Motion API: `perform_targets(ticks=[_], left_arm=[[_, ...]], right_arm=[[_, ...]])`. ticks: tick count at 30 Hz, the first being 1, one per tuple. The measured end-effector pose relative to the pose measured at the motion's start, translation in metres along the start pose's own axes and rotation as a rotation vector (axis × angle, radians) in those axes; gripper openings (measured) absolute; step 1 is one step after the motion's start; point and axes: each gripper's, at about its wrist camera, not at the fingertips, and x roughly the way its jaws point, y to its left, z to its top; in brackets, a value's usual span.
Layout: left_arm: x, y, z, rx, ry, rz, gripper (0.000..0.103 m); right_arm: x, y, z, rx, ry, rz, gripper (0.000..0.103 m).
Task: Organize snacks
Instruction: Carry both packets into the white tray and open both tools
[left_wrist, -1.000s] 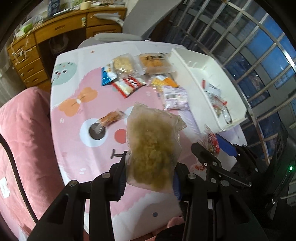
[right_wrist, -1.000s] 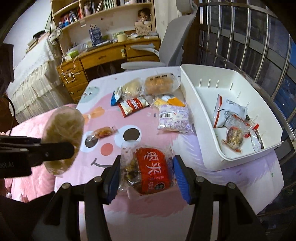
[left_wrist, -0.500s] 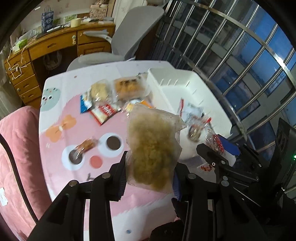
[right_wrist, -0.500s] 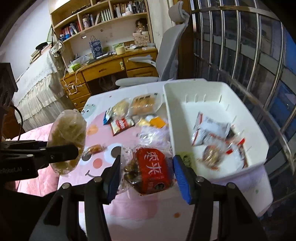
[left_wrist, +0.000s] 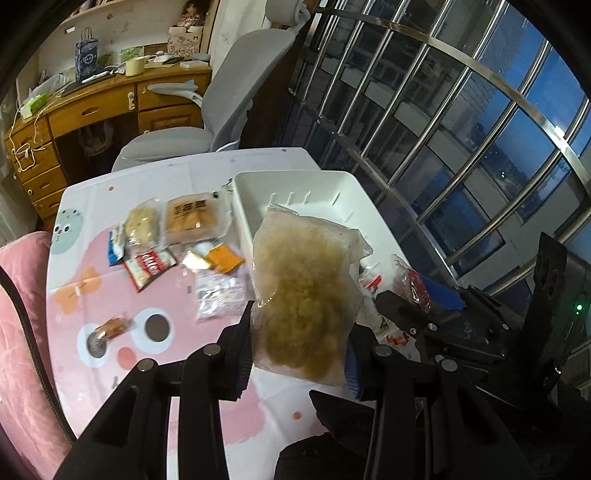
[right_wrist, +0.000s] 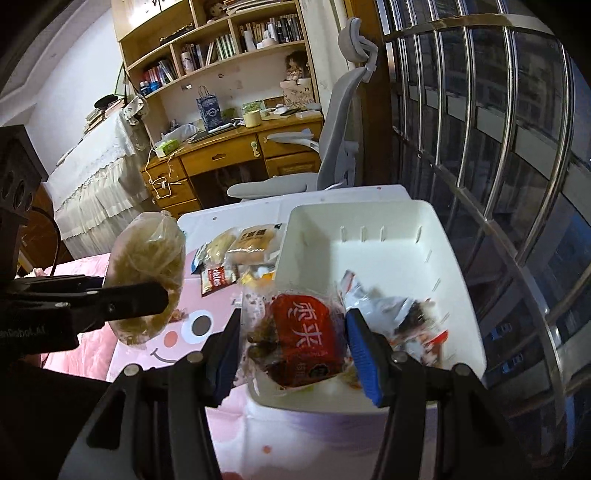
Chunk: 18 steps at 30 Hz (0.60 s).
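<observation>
Snacks are split between the desk (left_wrist: 92, 369) and the white bin (right_wrist: 424, 236) at its right edge. The left gripper (left_wrist: 299, 354) has its jaws clamped on a clear bag of yellowish crumbly snack (left_wrist: 303, 291), held up in the air over the desk. The right gripper (right_wrist: 293, 343) has its jaws clamped on a red packet (right_wrist: 306, 332), held over the bin's near end, where silver wrappers (right_wrist: 373, 302) lie.

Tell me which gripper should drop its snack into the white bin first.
Right gripper: its red-labelled snack packet already hangs over the white plastic bin, ahead of the left gripper.
</observation>
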Motion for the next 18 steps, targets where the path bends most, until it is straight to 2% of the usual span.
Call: perform_targets(ticks=[8, 14, 16, 17, 18], left_arm=[[0.027, -0.039, 0.011, -0.026, -0.017, -0.009, 0.039], [0.04, -0.06, 0.014, -0.046, -0.027, -0.012, 0.039], [0.044, -0.063, 0.014, -0.06, -0.023, 0.003, 0.053], [0.047, -0.065, 0.014, -0.066, -0.018, 0.013, 0.068], [0.048, -0.066, 0.013, -0.074, -0.016, 0.021, 0.072]], right_arm=[[-0.003, -0.047, 0.014, -0.06, -0.007, 0.056, 0.055], [-0.002, -0.071, 0.018, -0.091, 0.001, 0.066, 0.055], [-0.002, -0.078, 0.02, -0.097, 0.003, 0.066, 0.056], [-0.001, -0.082, 0.021, -0.1, 0.007, 0.064, 0.058], [0.0, -0.084, 0.021, -0.102, 0.012, 0.06, 0.06]])
